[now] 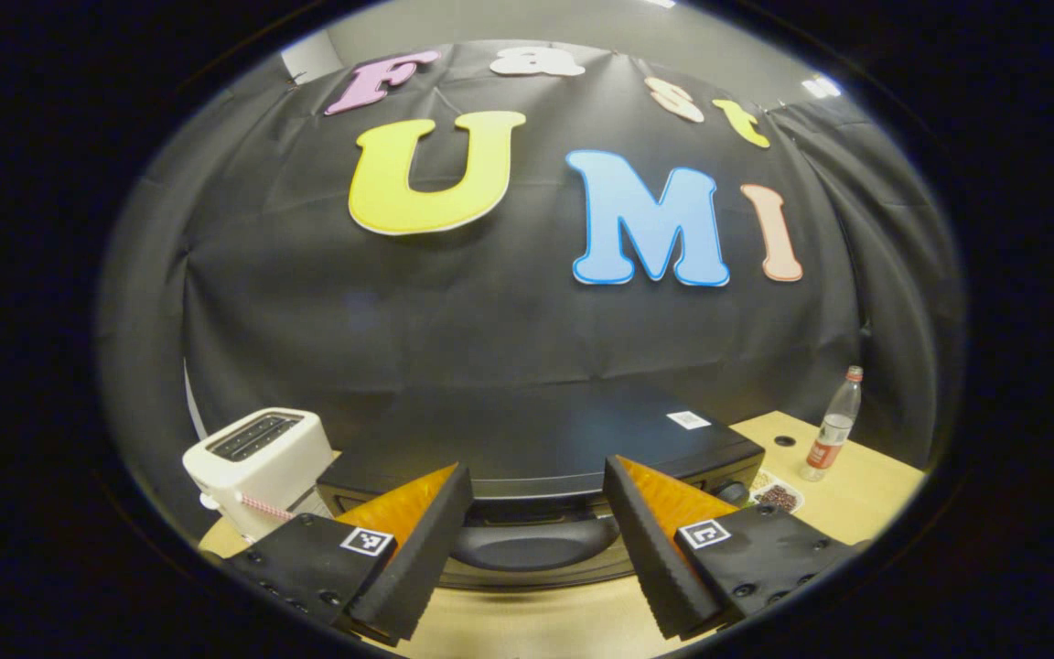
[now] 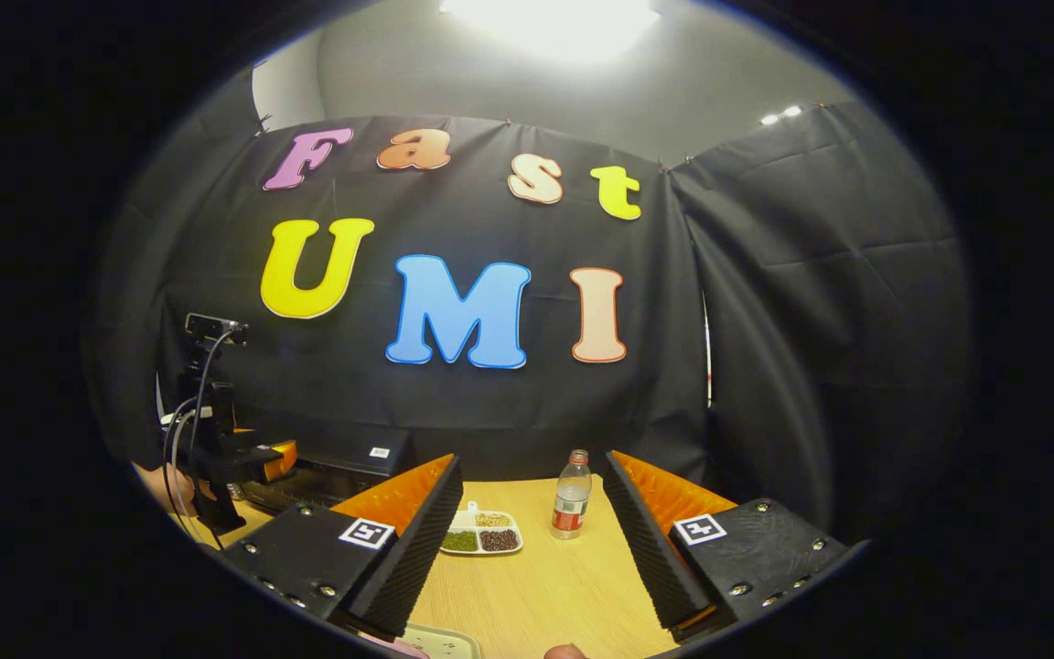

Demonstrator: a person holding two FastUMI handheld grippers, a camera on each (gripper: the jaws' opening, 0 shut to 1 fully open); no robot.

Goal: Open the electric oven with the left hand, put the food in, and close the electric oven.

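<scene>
The left gripper [image 1: 536, 540] hangs with its jaws spread wide, gripping nothing, right in front of the black electric oven [image 1: 545, 458] on the pale wooden table [image 1: 856, 494], the oven's curved dark door handle [image 1: 527, 549] between the fingers. A white sticker [image 1: 689, 420] on the oven top is too small to read. A white two-slot toaster [image 1: 257, 467] stands beside the oven. The right gripper [image 2: 532, 549] is likewise spread and empty, facing a white divided tray of food [image 2: 481, 533] and a clear bottle with a red label [image 2: 571, 494], its label unreadable
</scene>
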